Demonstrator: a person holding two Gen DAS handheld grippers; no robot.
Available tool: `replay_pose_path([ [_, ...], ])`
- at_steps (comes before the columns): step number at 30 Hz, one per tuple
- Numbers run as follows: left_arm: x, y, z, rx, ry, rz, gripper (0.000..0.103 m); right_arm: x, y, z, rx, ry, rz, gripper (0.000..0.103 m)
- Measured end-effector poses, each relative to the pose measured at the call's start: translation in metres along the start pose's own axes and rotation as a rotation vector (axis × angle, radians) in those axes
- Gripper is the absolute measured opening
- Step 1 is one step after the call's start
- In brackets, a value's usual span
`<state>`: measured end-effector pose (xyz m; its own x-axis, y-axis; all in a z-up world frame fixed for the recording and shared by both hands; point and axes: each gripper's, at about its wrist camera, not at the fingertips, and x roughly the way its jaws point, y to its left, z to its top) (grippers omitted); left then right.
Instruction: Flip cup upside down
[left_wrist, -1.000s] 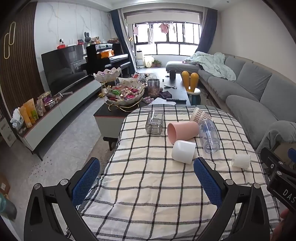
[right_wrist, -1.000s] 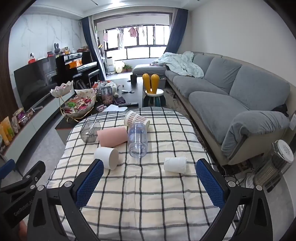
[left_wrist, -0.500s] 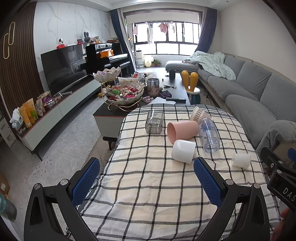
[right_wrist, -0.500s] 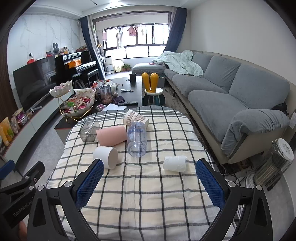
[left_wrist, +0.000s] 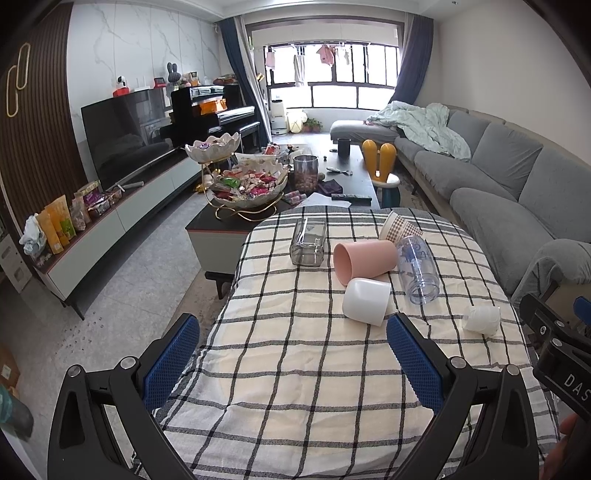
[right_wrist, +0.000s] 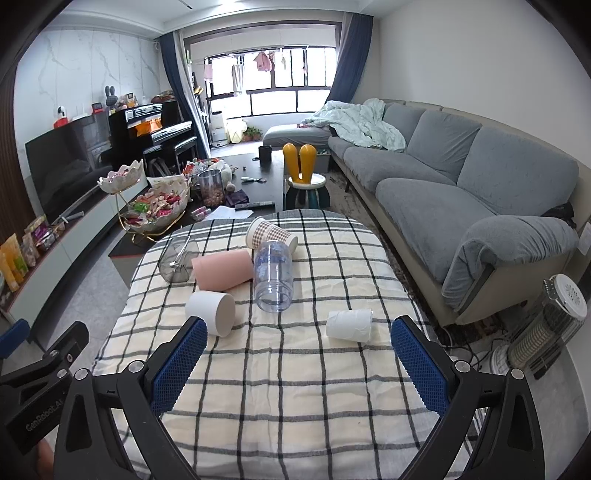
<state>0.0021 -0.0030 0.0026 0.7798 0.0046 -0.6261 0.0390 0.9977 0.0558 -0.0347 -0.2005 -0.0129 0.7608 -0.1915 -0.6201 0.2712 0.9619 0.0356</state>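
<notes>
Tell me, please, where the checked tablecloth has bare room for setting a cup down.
Free: the near checked tablecloth, between both open grippers and the white cup. Crowded: the far middle, around the pink cup and clear bottle.

right hand-held gripper (right_wrist: 295, 363) – jaws wide, empty | cups on their sides – checked tablecloth (right_wrist: 280, 387)

Cups (left_wrist: 365, 305) on table (left_wrist: 295, 369)
</notes>
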Motion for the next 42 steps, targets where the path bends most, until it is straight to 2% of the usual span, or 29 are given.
replay_pose_path([
  [42, 0.0052, 0.0042, -0.0040, -0.002, 0.005, -0.002, 0.103, 0.0017, 0.0000, 0.0009, 0.002, 0.006, 0.002, 0.100],
])
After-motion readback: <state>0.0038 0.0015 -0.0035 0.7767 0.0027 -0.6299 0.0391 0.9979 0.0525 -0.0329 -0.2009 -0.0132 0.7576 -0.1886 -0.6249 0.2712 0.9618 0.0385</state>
